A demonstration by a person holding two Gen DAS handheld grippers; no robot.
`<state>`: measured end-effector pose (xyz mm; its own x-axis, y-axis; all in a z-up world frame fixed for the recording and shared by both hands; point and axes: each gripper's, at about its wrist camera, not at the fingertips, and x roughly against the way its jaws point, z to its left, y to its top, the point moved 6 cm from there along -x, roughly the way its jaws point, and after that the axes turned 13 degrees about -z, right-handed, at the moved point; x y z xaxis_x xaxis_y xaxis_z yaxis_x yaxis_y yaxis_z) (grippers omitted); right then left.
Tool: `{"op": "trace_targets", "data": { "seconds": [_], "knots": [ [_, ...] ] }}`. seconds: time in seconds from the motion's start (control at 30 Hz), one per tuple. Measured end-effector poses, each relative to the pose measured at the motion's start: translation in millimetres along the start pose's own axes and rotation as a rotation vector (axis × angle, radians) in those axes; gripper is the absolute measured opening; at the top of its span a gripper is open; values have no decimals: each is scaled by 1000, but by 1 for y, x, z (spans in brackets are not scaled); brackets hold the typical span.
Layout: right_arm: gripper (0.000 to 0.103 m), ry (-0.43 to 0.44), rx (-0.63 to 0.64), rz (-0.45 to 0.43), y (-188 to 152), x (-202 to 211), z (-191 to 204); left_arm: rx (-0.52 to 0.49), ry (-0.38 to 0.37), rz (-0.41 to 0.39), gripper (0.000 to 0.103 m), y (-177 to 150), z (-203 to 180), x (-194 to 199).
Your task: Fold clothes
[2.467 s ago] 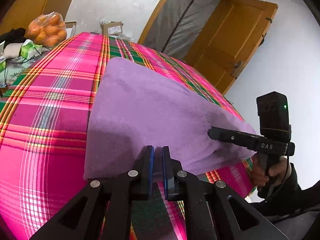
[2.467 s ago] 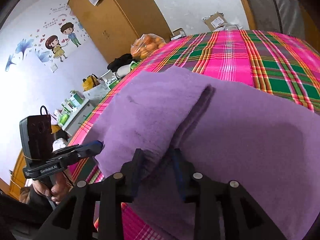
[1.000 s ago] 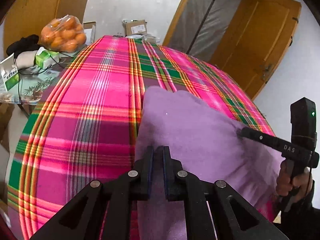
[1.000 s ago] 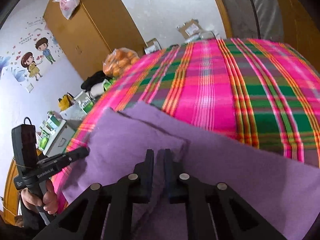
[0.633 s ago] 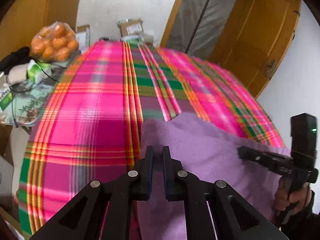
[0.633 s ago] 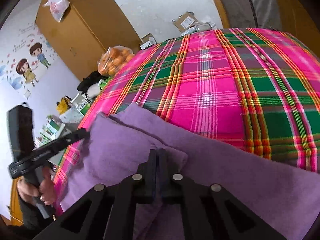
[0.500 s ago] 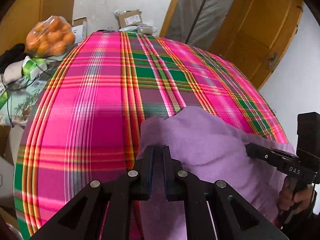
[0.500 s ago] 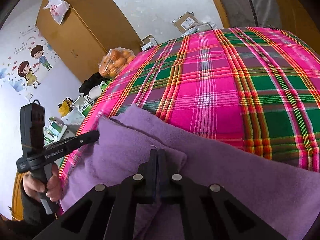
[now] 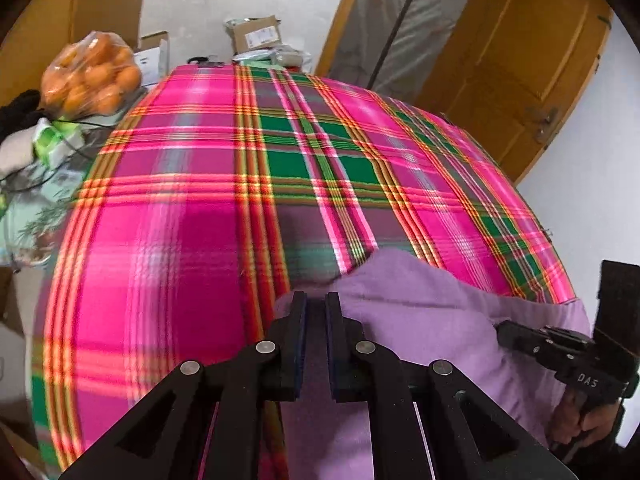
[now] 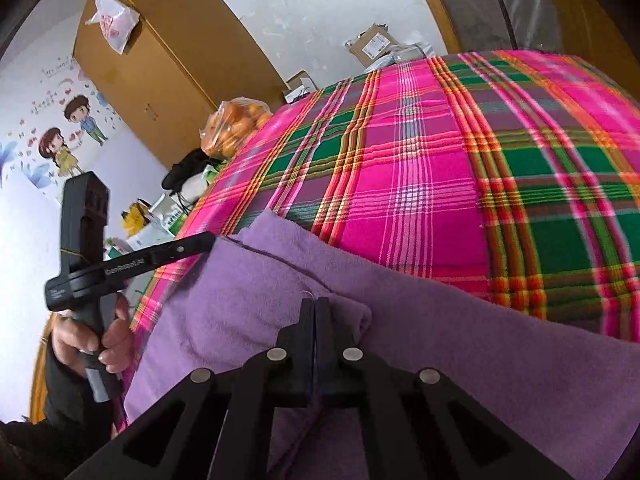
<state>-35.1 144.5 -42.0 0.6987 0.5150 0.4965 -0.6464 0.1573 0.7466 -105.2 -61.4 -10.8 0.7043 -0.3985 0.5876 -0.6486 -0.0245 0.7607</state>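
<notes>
Left gripper (image 9: 316, 300) and right gripper (image 10: 315, 304), each clamped on the purple cloth (image 10: 460, 344), plaid bedspread (image 9: 200, 208) beyond their fingertips

Purple garment (image 9: 420, 320) at black left claw (image 9: 316, 312); pink-green-orange plaid cloth (image 9: 200, 200) beyond; orange fruit bag (image 9: 90, 76) far left; black right claw (image 10: 316, 312).

The right gripper (image 10: 316, 304) pinches a fold of the purple cloth (image 10: 440, 360) at the near edge of the plaid bedspread (image 10: 420, 152). The left gripper (image 10: 210, 242) grips the cloth's left corner. A bag of oranges (image 10: 236, 126) sits beyond the bedspread's far-left edge.
</notes>
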Motion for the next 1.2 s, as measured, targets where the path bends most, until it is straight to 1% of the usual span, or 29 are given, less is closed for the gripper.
{"op": "trace_targets", "data": {
  "seconds": [0.07, 0.1, 0.2, 0.3, 0.37, 0.4, 0.43, 0.47, 0.5, 0.57, 0.63, 0.8, 0.9, 1.0, 1.07, 1.17, 1.2],
  "knots": [
    [6, -6, 32, -7, -1, 9, 7, -4, -7, -21, 9, -13, -7, 19],
    [6, -2, 47, -11, -3, 14, 12, -5, -12, -31, 9, -20, -11, 29],
    [7, 43, 89, -15, -16, 30, 28, -8, -10, -55, 9, -48, -22, 57],
    [8, 70, 131, 9, -35, 40, 39, -2, -35, -61, 9, -77, -41, 77],
    [10, 57, 154, 10, -45, 46, 38, -14, -53, -51, 9, -96, -56, 81],
    [15, 45, 159, 8, -48, 50, 36, -23, -51, -45, 9, -102, -62, 81],
    [19, 29, 155, 12, -50, 54, 32, -43, -34, -55, 9, -109, -69, 83],
    [29, 11, 143, 17, -51, 58, 27, -65, -17, -69, 9, -112, -74, 86],
    [31, 0, 131, 14, -52, 63, 23, -79, -14, -75, 9, -114, -79, 89],
    [30, -20, 109, 8, -54, 74, 15, -94, -26, -77, 9, -118, -89, 94],
    [30, -13, 81, -5, -56, 84, 11, -97, -46, -76, 9, -121, -96, 93],
    [30, 83, -25, -1, -61, 90, 10, -104, -97, -71, 9, -129, -113, 92],
    [30, 138, -66, 29, -67, 85, 16, -111, -95, -87, 9, -136, -114, 94],
    [30, 166, -91, 24, -65, 84, 20, -101, -112, -88, 9, -137, -112, 101],
    [30, 184, -88, -11, -58, 87, 26, -81, -133, -97, 9, -134, -109, 105],
    [30, 198, -28, -55, -48, 90, 41, -58, -109, -130, 9, -126, -98, 110],
    [30, 202, -2, -55, -47, 89, 46, -49, -99, -139, 9, -123, -93, 111]
  ]
}}
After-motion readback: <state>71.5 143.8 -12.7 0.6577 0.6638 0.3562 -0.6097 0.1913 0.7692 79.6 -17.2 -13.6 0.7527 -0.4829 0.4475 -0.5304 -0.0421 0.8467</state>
